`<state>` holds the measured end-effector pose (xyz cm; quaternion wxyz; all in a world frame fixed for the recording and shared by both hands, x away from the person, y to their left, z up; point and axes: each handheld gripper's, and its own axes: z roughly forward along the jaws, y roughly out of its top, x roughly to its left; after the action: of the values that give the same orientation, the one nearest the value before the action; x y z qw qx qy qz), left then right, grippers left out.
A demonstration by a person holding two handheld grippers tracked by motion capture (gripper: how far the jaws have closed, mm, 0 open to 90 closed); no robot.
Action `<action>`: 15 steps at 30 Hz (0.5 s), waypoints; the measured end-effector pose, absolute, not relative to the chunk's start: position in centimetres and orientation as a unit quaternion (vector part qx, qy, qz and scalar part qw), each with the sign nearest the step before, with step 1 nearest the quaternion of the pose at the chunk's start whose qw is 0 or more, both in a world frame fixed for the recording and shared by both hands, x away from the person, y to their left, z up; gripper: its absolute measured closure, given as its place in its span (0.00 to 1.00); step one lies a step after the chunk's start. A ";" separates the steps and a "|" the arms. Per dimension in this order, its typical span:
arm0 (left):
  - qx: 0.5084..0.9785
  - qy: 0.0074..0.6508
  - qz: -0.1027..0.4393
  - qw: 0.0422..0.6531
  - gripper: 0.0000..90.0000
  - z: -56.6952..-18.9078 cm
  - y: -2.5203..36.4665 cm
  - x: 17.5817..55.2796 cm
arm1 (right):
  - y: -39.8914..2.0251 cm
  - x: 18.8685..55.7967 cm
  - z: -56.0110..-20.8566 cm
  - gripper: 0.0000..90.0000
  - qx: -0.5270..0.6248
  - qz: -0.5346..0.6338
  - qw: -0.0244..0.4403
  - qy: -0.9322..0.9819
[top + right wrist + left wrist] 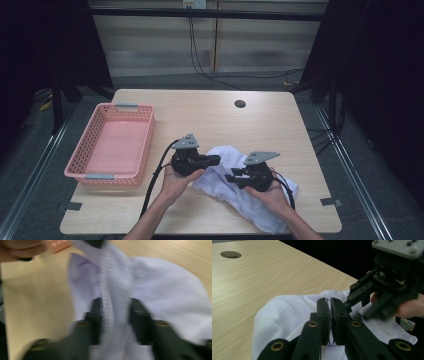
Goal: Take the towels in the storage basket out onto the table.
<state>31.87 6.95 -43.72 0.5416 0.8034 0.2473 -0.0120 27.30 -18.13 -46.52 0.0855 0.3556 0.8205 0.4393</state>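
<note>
On a pale wood desk (210,120), two claws grip a white garment (240,200).
Left claw (330,305) nearly closed on fabric, right claw (114,312) clamps ribbed edge; next, seemingly, lifting toward the pink basket (75,150).

no readable text, labels, brands or numbers anywhere

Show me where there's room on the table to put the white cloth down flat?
Bare wood lies behind the white cloth, between it and the round hole, running over to the pink basket. The near edge is crowded: the left gripper and right gripper grip the cloth there.
</note>
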 end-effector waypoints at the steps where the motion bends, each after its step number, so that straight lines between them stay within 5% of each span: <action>1: 0.804 0.249 -0.012 0.540 0.85 -43.7 7.0 31.7 | -19.1 27.7 -46.4 0.93 0.364 0.449 0.084 0.812; 4: 0.805 0.252 -0.019 0.536 0.65 -43.7 7.1 30.8 | -21.4 28.5 -45.7 0.94 0.387 0.459 0.099 0.794; 10: 0.836 0.215 -0.051 0.503 0.65 -45.7 5.6 28.1 | -23.5 29.5 -45.9 0.94 0.416 0.464 0.112 0.774; 15: 0.853 0.227 -0.055 0.467 0.52 -48.6 3.3 28.7 | -24.2 29.9 -47.0 0.94 0.432 0.454 0.105 0.772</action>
<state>28.69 3.29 -48.64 0.4669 0.8529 0.2269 -0.0550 29.91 -24.24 -46.99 0.1049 0.4320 0.7720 0.4544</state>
